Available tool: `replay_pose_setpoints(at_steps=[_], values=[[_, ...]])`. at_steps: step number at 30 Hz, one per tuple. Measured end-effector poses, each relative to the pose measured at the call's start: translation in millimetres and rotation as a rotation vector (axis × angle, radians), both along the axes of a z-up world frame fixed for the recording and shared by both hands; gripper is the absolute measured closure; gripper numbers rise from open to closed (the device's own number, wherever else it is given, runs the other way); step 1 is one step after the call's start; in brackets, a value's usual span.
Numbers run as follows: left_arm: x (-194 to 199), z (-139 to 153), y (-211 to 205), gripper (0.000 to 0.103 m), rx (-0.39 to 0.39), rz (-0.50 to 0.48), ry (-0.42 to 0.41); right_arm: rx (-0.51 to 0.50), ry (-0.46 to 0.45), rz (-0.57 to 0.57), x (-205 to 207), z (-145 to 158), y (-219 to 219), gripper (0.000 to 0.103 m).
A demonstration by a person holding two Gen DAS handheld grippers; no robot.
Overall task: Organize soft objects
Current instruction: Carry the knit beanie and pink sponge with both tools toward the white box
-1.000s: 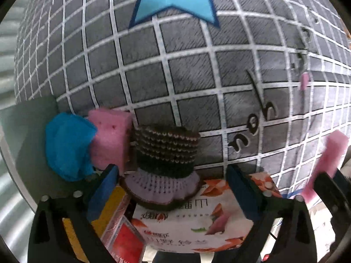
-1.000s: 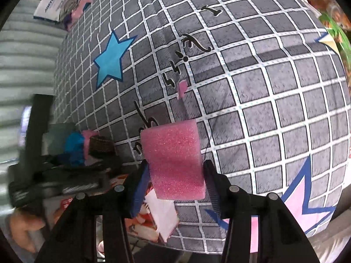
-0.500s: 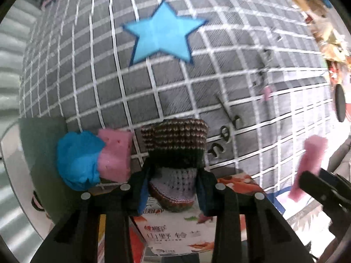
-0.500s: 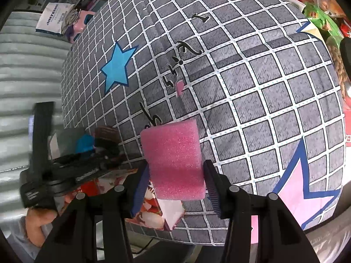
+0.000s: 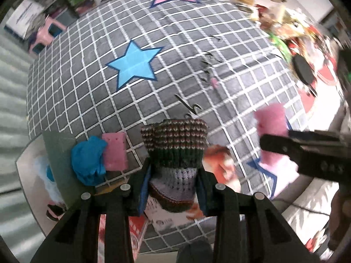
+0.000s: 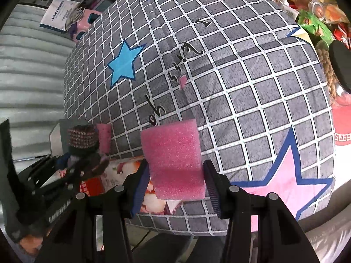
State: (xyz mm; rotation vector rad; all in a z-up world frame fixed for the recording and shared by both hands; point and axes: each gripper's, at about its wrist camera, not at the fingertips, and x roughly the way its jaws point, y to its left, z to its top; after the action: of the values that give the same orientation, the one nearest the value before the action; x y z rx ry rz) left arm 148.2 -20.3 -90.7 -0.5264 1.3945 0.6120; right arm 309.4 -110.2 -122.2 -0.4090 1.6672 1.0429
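Note:
My left gripper (image 5: 173,188) is shut on a striped knitted hat (image 5: 175,149) and holds it above the table's near edge. The hat also shows in the right wrist view (image 6: 82,140). My right gripper (image 6: 175,184) is shut on a pink foam block (image 6: 173,160), held above the grey checked tablecloth (image 6: 241,87); the block shows at the right of the left wrist view (image 5: 272,127). A second pink sponge (image 5: 115,151) and a blue cloth (image 5: 88,162) lie at the left, by a dark green board (image 5: 59,153).
A printed box with red fruit pictures (image 6: 122,175) lies at the near table edge under both grippers. A small pink scrap (image 6: 183,81) lies mid-table. Snack packets and jars (image 6: 313,15) crowd the far right. A black round object (image 5: 303,70) stands at the right.
My left gripper closed on the knitted hat and lifted it up and back from the table. My right gripper kept its hold on the pink foam block and rose a little.

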Motion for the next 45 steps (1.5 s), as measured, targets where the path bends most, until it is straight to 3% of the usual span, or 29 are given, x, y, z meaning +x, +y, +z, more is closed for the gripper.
replay_pose_setpoints(at_steps=[9, 18, 33, 45], values=[[-31, 20, -29, 0.064, -0.005, -0.085, -0.058, -0.003, -0.002, 0.039, -36, 14, -8, 0.052], [-76, 45, -33, 0.064, 0.036, -0.046, -0.131, 0.023, -0.034, 0.120, -80, 38, 4, 0.052], [-170, 93, -9, 0.064, 0.143, 0.198, -0.250, 0.102, -0.100, 0.294, -154, 84, 43, 0.052], [-255, 92, 11, 0.064, 0.172, 0.441, -0.251, 0.158, -0.122, 0.450, -215, 109, 78, 0.052]])
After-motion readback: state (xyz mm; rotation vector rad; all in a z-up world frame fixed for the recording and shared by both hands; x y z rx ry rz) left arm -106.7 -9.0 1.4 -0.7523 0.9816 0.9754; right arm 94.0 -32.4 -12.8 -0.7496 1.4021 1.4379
